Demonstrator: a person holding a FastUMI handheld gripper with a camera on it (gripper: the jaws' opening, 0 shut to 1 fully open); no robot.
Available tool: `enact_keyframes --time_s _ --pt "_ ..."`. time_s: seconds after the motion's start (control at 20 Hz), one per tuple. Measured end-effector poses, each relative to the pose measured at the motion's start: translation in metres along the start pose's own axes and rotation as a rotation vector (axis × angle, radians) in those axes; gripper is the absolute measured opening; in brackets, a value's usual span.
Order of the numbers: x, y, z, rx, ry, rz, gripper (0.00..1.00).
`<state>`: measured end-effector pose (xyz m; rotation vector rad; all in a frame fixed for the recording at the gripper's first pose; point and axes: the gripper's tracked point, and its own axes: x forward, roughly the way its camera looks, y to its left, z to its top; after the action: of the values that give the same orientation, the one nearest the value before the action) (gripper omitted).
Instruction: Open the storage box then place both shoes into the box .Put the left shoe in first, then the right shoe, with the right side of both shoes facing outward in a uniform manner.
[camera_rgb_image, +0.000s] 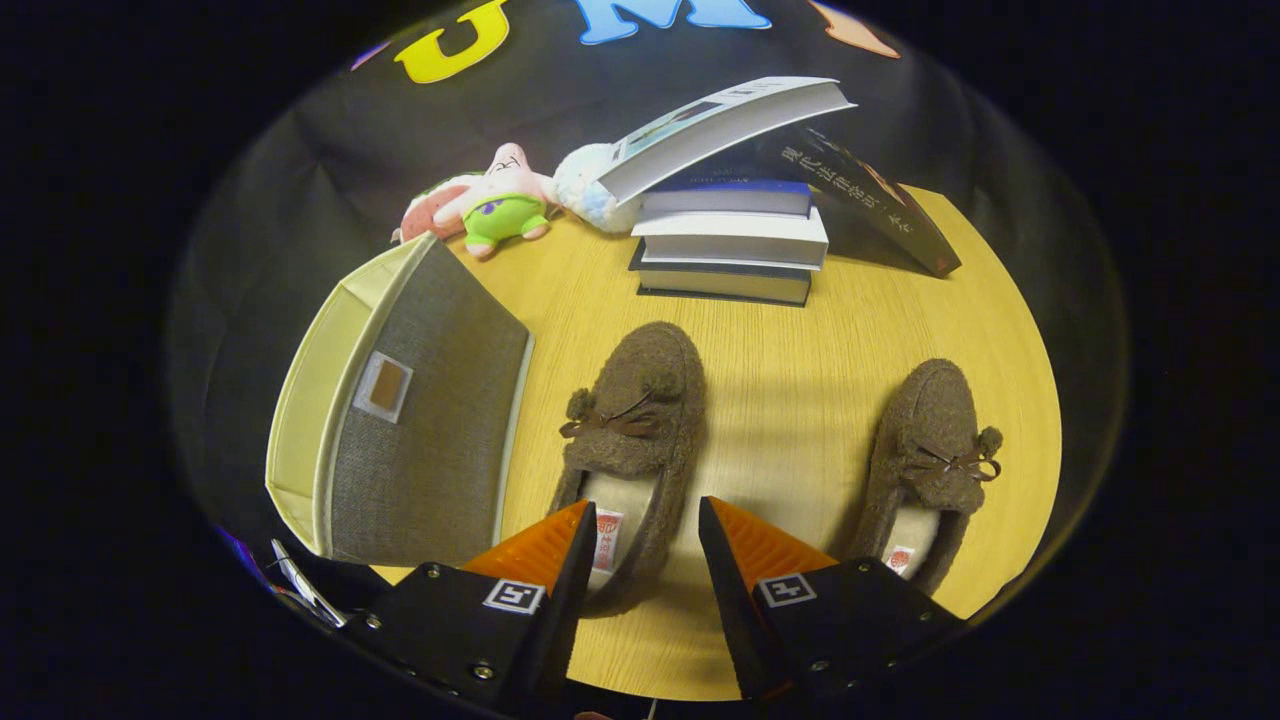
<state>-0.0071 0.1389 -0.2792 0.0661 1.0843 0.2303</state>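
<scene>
Two brown fuzzy moccasin shoes with small bows lie on the wooden table (800, 350), toes pointing away from me. One shoe (630, 440) has its heel end between my fingers, and its right wall sits in the gap. The other shoe (930, 460) lies apart, beyond the right finger. The storage box (420, 420), grey fabric with a cream lining, stands to the left of the nearer shoe, with its lid raised. My gripper (645, 545) hovers open above the nearer shoe's heel and presses on nothing.
A stack of books (735, 245) stands beyond the shoes, with an open book on top and a dark book (880, 205) leaning against it. Plush toys (495, 205) lie at the table's far left, behind the box.
</scene>
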Motion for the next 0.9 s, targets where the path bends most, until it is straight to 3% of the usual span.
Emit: enact_keyframes --time_s 0.4,0.55,0.6,0.65,0.9 --pt "0.048 -0.022 0.008 0.012 0.075 -0.076 0.62" --pt "0.056 -0.014 0.009 0.026 0.08 -0.046 0.15" --pt "0.054 -0.016 0.01 0.041 0.07 -0.065 0.15" --pt "0.054 -0.015 0.01 0.025 0.068 -0.066 0.0" --pt "0.016 0.002 0.036 0.093 0.024 -0.021 0.01"
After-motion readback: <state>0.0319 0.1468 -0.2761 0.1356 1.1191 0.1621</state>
